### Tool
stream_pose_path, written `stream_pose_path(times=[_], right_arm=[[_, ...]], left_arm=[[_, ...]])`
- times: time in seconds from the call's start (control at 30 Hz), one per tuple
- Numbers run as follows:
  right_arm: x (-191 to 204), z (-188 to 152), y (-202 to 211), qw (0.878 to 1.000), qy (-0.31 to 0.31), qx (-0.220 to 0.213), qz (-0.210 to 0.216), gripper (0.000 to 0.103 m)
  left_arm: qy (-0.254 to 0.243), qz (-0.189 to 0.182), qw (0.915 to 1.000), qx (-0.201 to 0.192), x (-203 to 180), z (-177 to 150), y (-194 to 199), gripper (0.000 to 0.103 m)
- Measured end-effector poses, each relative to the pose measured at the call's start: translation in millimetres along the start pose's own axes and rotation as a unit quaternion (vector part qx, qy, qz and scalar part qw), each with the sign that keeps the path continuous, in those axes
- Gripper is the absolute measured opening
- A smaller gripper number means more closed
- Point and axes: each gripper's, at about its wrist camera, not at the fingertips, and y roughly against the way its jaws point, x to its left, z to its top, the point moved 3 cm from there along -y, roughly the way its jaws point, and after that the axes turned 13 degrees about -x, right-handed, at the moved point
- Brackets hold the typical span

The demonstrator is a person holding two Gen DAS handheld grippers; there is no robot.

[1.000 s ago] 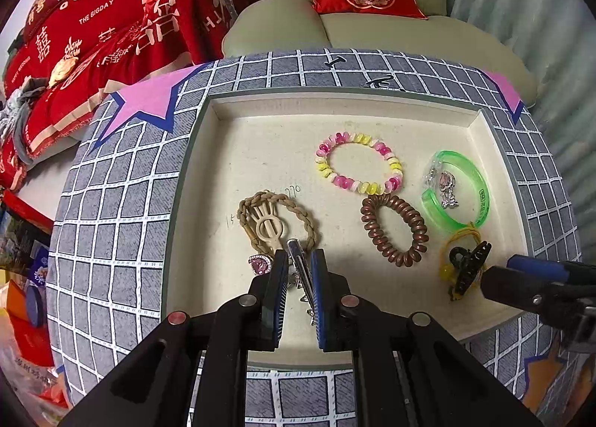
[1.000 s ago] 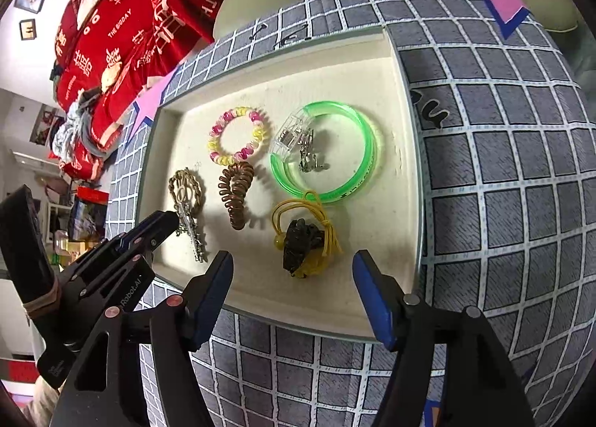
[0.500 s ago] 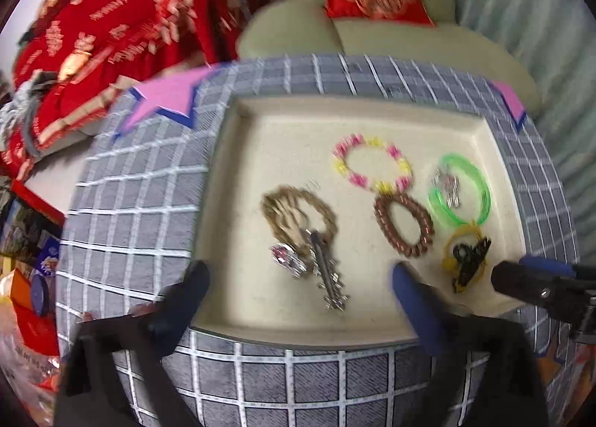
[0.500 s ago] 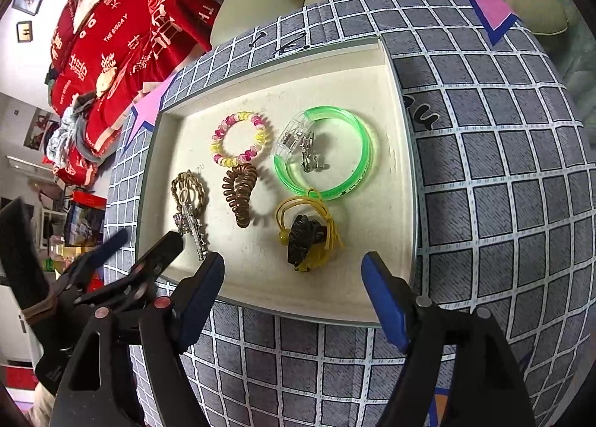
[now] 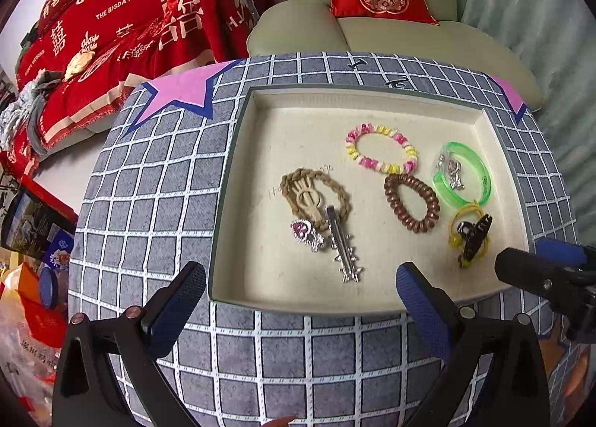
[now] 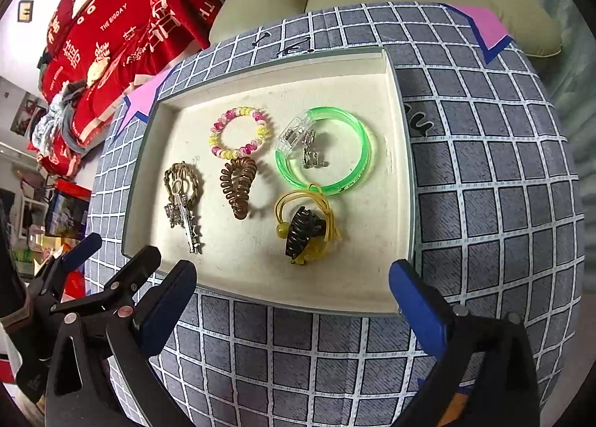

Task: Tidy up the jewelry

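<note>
Both my grippers hang over the near rim of the tray (image 5: 238,166). Left gripper (image 5: 298,300) spread, empty; right gripper (image 6: 294,300) has just been opening, nothing between its jaws. The silver clip (image 5: 341,244) lies just beyond, touching the braided tie (image 5: 316,188). Beads (image 5: 380,147) and bangle (image 6: 324,151) sit farther back. I'd keep clear of that clip.

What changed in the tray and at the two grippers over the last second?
The left gripper let go of the silver hair clip, which now lies in the tray against the braided tan hair tie; its jaws opened wide and it drew back toward the near rim. The right gripper has just been opening further, with nothing between its jaws. The other pieces stayed put.
</note>
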Motion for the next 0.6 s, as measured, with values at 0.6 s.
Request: stream_pose_path(times=[0.6], right_arm=[[-3.7,-45.2,26.1,1.0,-0.009,-0.007,-0.028,0.103]], left_arm=[[0.001,0.002,1.0,0.007,9.3,-37.2,31.7,0.103]])
